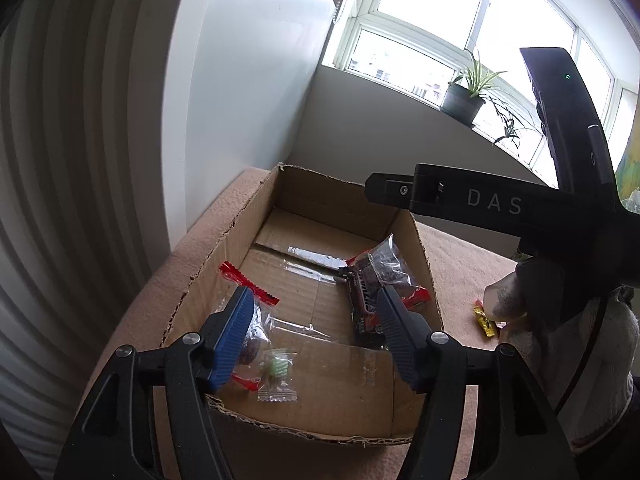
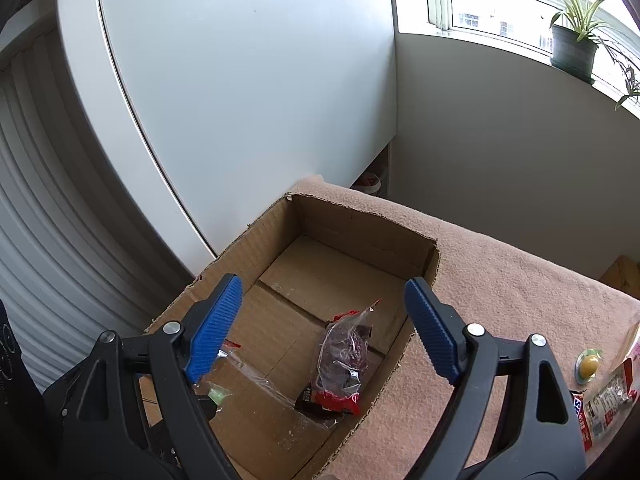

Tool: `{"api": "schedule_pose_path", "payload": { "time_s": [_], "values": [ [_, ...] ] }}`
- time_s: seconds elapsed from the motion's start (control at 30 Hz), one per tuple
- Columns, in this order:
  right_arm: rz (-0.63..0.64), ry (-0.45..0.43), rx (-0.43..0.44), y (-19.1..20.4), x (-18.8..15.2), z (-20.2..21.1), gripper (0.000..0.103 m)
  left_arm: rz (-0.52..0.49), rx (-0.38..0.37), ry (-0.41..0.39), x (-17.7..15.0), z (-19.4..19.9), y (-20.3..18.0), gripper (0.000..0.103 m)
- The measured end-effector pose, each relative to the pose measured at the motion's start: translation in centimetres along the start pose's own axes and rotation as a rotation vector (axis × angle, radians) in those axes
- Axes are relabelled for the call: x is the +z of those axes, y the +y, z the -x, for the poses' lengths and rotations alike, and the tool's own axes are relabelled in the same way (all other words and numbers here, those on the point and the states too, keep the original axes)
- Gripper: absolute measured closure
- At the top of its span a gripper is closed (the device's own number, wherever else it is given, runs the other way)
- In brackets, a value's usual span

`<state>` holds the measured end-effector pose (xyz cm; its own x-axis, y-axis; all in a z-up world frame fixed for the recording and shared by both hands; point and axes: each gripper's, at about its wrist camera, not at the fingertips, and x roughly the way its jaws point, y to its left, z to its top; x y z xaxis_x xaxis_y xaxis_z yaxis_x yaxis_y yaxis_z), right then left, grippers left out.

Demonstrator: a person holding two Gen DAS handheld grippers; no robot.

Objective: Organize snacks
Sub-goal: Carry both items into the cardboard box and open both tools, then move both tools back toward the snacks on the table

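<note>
Both the left gripper (image 1: 316,336) and right gripper (image 2: 324,328) are held wide apart above the cardboard box (image 2: 360,224), nothing gripped

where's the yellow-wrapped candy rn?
Left wrist view, right side: the yellow-wrapped candy lies on the tan cloth outside the cardboard box, near its right wall, next to the gloved hand.

1 cardboard box (image 1: 240,236), 2 potted plants (image 1: 464,100), 2 hand-held grippers (image 2: 326,324).
</note>
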<state>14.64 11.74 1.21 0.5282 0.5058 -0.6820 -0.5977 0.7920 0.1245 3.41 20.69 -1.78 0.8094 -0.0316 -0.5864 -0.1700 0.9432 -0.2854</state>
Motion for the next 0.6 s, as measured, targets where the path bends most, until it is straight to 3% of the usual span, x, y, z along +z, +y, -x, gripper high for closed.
{"api": "schedule_pose_path", "payload": {
  "time_s": [0.33, 0.6],
  "values": [
    [-0.025, -0.013, -0.029, -3.1, -1.4, 3.3, 0.015, -0.014, -0.013, -0.011, 0.0, 0.2, -1.5, 0.039],
    [-0.085, -0.024, -0.112, -9.0, -4.6, 8.3, 0.015, -0.05, -0.042, -0.012, -0.1, 0.2, -4.0, 0.039]
  ]
}}
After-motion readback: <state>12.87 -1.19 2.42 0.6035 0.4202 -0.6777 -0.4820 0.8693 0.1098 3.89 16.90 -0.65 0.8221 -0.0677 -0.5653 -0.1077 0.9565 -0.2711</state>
